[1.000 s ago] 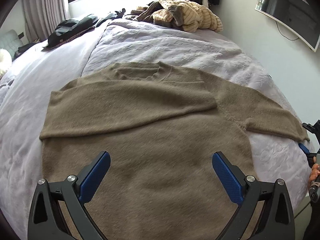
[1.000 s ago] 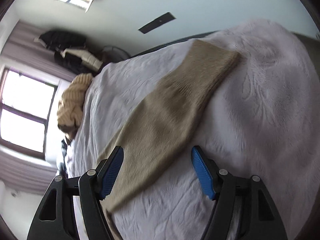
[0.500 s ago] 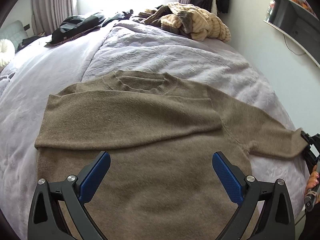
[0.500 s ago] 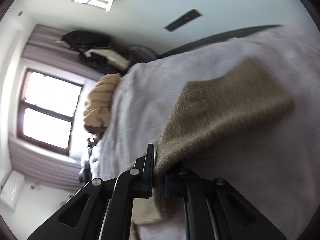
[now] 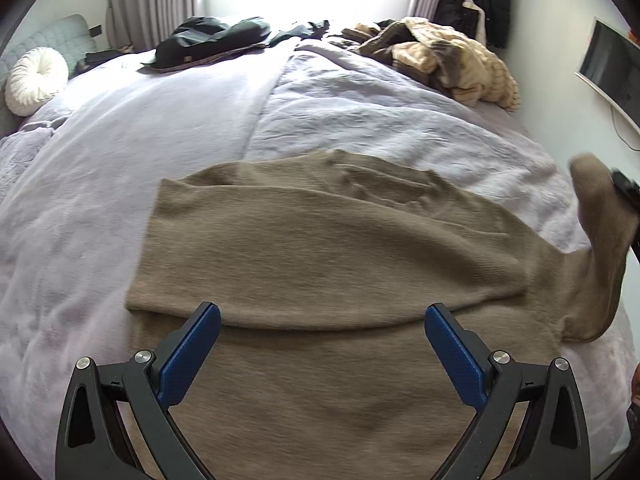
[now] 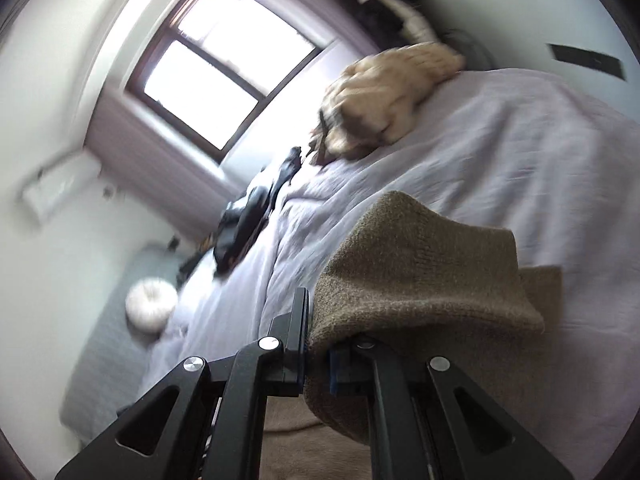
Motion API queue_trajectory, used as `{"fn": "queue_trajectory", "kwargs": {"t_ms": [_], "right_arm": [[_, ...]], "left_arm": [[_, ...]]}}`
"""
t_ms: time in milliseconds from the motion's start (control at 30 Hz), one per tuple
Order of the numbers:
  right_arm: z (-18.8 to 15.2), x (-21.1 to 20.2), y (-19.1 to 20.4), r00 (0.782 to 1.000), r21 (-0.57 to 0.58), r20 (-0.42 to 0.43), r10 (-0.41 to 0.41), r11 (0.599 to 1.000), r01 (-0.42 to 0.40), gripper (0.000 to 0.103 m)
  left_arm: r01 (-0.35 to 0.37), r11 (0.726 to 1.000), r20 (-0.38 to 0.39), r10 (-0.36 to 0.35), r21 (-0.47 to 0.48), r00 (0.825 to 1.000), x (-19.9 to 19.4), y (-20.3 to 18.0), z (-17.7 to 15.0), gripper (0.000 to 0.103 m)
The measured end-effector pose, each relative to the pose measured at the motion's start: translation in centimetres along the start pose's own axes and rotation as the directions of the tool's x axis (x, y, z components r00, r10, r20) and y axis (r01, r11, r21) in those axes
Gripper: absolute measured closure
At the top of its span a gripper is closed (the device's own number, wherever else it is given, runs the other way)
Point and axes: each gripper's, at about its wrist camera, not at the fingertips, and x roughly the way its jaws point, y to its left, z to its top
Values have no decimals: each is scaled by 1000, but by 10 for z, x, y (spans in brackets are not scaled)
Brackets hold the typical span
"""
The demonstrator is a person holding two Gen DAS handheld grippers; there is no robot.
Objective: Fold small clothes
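A tan knit sweater (image 5: 320, 248) lies flat on the pale bedcover (image 5: 120, 152), with one sleeve folded across its chest. My left gripper (image 5: 322, 320) hovers open over the sweater's lower body and holds nothing. At the right edge the other sleeve (image 5: 600, 220) rises off the bed, pinched at its cuff by my right gripper (image 5: 626, 192). In the right wrist view the gripper (image 6: 318, 344) is shut on the sleeve (image 6: 420, 280), which drapes over the right finger. The gripper is rolled sideways.
A heap of cream and brown clothes (image 5: 452, 60) sits at the far right of the bed and dark garments (image 5: 212, 40) lie near the window. A round white cushion (image 5: 36, 76) rests at the far left. A wall screen (image 5: 612, 76) hangs to the right.
My right gripper closed on the sleeve cuff, then lifted and rolled with it, so the sleeve now stands up off the bed. The left gripper shifted sideways over the sweater and stayed open.
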Motion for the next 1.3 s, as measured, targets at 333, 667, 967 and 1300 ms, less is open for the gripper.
{"fn": "queue_trajectory", "kwargs": {"t_ms": [333, 667, 967, 1300], "right_arm": [[-89, 147, 45, 938, -142, -343, -58, 990, 10, 90], [-95, 134, -6, 956, 103, -286, -68, 990, 101, 34], [-88, 157, 24, 957, 15, -289, -24, 999, 30, 93], [-137, 192, 62, 845, -155, -534, -17, 985, -78, 46]], "left_arm": [[-20, 998, -8, 19, -65, 1000, 17, 56, 3, 1], [139, 989, 19, -138, -45, 990, 31, 68, 13, 1], [301, 949, 13, -302, -97, 953, 43, 84, 17, 12], [473, 863, -12, -482, -177, 876, 56, 99, 21, 12]]}}
